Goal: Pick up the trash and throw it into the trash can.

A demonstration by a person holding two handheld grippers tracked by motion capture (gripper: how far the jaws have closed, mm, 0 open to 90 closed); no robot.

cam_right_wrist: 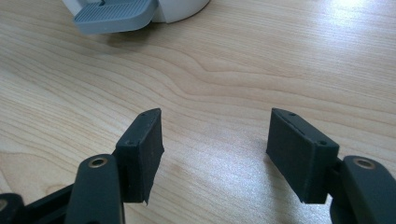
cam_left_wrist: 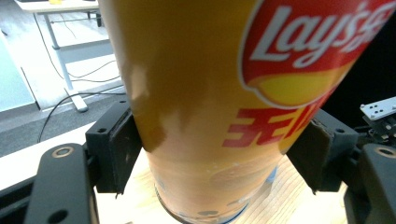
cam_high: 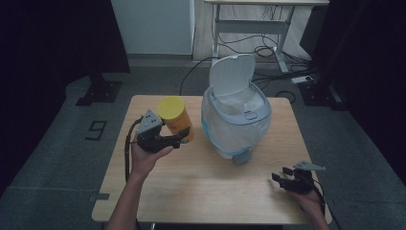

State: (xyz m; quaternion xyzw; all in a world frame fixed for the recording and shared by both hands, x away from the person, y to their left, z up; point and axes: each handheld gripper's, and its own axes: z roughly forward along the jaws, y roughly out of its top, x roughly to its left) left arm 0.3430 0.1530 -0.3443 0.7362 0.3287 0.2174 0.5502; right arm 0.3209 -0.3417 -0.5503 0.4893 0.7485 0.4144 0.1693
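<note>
A yellow Lay's chip can (cam_high: 176,118) with a yellow lid is held tilted just above the table, left of the bin. My left gripper (cam_high: 178,139) is shut on the chip can (cam_left_wrist: 219,107); both black pads (cam_left_wrist: 119,151) press on its sides near the base. A white pedal bin (cam_high: 237,117) with a clear liner stands at table centre, its lid (cam_high: 231,74) raised. My right gripper (cam_high: 282,175) rests low near the table's front right corner, open, with bare wood between its pads (cam_right_wrist: 142,151). The bin's grey pedal (cam_right_wrist: 114,16) lies ahead of it.
The wooden table (cam_high: 210,191) has free room in front of the bin. Beyond it are a grey floor, a white desk frame (cam_high: 249,28) with cables and a power strip (cam_high: 301,79), and dark stands on both sides.
</note>
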